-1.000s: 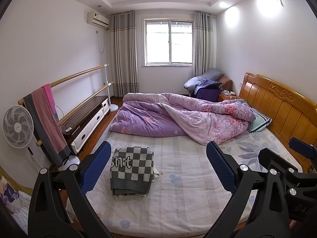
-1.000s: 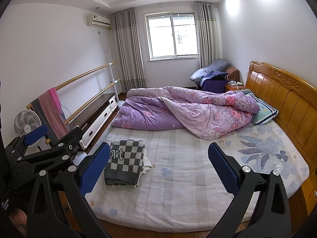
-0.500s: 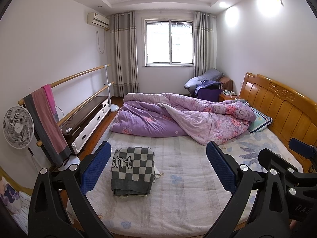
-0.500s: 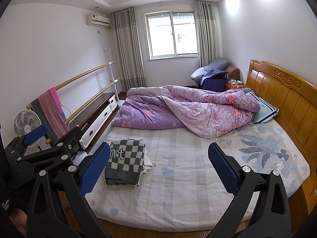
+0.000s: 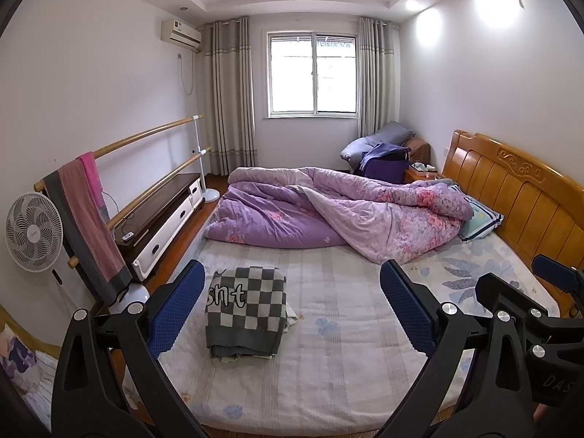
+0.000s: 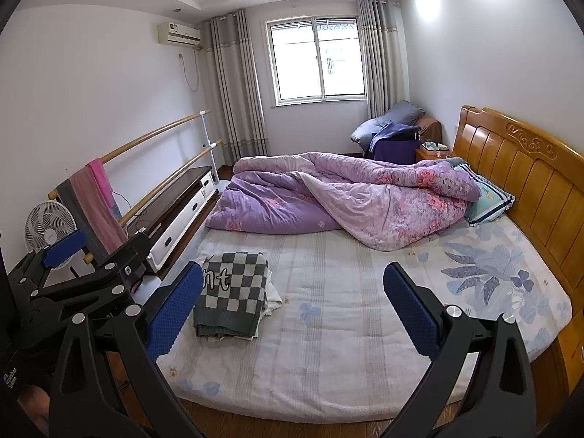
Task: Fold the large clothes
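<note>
A folded grey-and-white checkered garment (image 5: 245, 310) with black letters lies on top of other folded cloth at the near left of the bed (image 5: 346, 357); it also shows in the right wrist view (image 6: 231, 297). My left gripper (image 5: 292, 306) is open and empty, held above the foot of the bed. My right gripper (image 6: 292, 306) is open and empty too, beside the left one. The left gripper's body (image 6: 73, 284) shows at the left of the right wrist view; the right gripper's body (image 5: 540, 314) shows at the right of the left wrist view.
A crumpled purple floral duvet (image 5: 328, 211) covers the far half of the bed, with a pillow (image 5: 478, 219) by the wooden headboard (image 5: 522, 189). Left of the bed stand a fan (image 5: 33, 237), a rail with towels (image 5: 87, 219) and a low cabinet (image 5: 164, 215).
Both views have shifted very slightly; the grippers stay open and the garment has not moved.
</note>
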A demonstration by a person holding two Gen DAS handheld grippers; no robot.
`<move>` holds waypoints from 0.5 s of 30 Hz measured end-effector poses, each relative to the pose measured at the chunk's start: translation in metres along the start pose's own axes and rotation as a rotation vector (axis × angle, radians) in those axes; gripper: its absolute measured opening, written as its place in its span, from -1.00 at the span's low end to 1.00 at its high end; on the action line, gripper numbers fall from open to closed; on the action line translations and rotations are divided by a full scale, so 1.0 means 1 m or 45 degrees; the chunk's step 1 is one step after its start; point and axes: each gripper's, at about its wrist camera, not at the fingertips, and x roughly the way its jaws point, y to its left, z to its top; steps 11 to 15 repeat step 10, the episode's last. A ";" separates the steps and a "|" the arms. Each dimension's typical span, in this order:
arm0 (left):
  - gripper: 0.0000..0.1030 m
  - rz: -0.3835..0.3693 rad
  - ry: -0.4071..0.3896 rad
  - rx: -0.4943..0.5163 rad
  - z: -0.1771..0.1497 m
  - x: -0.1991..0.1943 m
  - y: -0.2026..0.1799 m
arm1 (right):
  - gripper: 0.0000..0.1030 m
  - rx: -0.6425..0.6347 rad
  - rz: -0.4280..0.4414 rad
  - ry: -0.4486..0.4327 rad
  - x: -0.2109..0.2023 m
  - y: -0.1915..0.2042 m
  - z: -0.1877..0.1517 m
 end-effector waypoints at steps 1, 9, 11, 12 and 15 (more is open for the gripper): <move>0.89 0.000 0.001 0.000 -0.002 -0.001 0.001 | 0.85 0.001 0.000 0.001 0.001 0.000 0.000; 0.89 0.005 0.013 0.003 -0.009 0.007 0.005 | 0.85 0.013 0.001 0.019 0.005 0.000 -0.001; 0.89 0.004 0.016 0.004 -0.007 0.010 0.006 | 0.85 0.014 0.001 0.022 0.006 0.000 -0.001; 0.89 0.004 0.016 0.004 -0.007 0.010 0.006 | 0.85 0.014 0.001 0.022 0.006 0.000 -0.001; 0.89 0.004 0.016 0.004 -0.007 0.010 0.006 | 0.85 0.014 0.001 0.022 0.006 0.000 -0.001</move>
